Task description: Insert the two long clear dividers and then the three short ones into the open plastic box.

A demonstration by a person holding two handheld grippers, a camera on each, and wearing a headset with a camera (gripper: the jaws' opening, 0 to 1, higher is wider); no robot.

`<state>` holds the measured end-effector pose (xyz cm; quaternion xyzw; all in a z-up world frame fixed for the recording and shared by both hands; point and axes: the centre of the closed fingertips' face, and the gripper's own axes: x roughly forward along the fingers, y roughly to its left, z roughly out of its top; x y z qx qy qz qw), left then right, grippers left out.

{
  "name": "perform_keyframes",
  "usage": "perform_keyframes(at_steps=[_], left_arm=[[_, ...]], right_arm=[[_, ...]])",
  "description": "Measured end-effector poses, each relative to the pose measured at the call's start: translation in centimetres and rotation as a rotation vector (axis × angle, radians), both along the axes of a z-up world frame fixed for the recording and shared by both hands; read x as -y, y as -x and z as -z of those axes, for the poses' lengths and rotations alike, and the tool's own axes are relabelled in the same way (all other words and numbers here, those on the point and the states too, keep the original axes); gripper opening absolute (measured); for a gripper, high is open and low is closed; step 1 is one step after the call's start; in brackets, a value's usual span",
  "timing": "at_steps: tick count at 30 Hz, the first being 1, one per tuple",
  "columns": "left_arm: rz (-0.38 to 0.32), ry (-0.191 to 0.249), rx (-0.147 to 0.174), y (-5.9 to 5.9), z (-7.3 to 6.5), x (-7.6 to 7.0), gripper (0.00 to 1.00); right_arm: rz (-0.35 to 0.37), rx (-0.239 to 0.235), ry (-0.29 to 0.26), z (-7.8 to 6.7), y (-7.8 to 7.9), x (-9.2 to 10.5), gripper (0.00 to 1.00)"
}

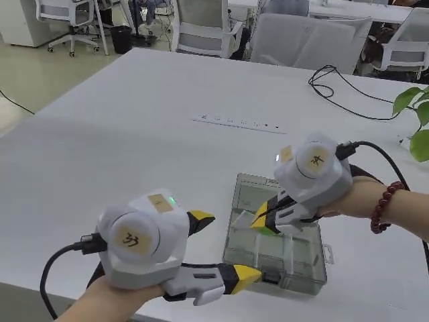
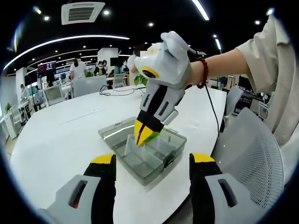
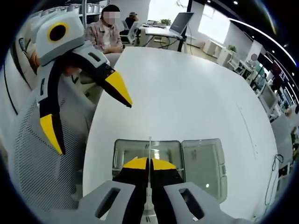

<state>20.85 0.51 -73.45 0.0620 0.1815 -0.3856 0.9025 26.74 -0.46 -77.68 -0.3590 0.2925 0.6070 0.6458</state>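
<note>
The clear plastic box (image 1: 295, 278) lies near the table's front edge, its lid (image 1: 253, 188) folded open behind it. Over the box, my right gripper (image 1: 260, 220) points down, shut on a thin clear divider (image 3: 149, 144) that reaches into the box (image 3: 121, 147). From the left gripper view, the divider (image 2: 129, 145) stands upright inside the box (image 2: 145, 170) under the right gripper's tips (image 2: 144, 135). Other clear dividers seem to stand inside. My left gripper (image 1: 224, 245) hovers open just left of the box with nothing between its jaws; its own view shows it (image 2: 152, 163) in front of the box.
The white table (image 1: 134, 134) stretches far to the left and back. On it lie a black cable (image 1: 348, 87) at the back right and a row of small marks (image 1: 234, 123). Plant leaves (image 1: 419, 121) sit at the right edge. Office chairs (image 1: 295, 33) stand beyond.
</note>
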Motion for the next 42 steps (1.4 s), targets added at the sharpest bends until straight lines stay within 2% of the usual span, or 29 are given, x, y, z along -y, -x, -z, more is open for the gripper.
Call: perform_keyframes(at_steps=[4, 8, 12, 26, 36, 42], left_arm=[[-0.004, -0.006, 0.005, 0.0, 0.0, -0.1, 0.63], [-0.021, -0.016, 0.019, -0.3, -0.1, -0.4, 0.62], [-0.029, -0.012, 0.016, -0.3, -0.1, -0.5, 0.62], [-0.032, -0.022, 0.008, -0.4, 0.1, -0.6, 0.62], [-0.032, -0.028, 0.007, -0.5, 0.3, -0.7, 0.62], [-0.025, -0.035, 0.005, -0.4, 0.4, -0.5, 0.62]], right_arm=[[0.000, -0.002, 0.012, 0.3, 0.0, -0.2, 0.02], [-0.004, -0.004, 0.042, 1.2, -0.1, -0.1, 0.02], [-0.025, 0.007, 0.058, 1.6, 0.0, -0.3, 0.02], [-0.051, -0.010, 0.073, 2.7, 0.0, -0.5, 0.02], [-0.056, -0.028, 0.102, 3.8, -0.2, -0.7, 0.02], [-0.053, -0.050, 0.115, 3.9, -0.2, -0.6, 0.02]])
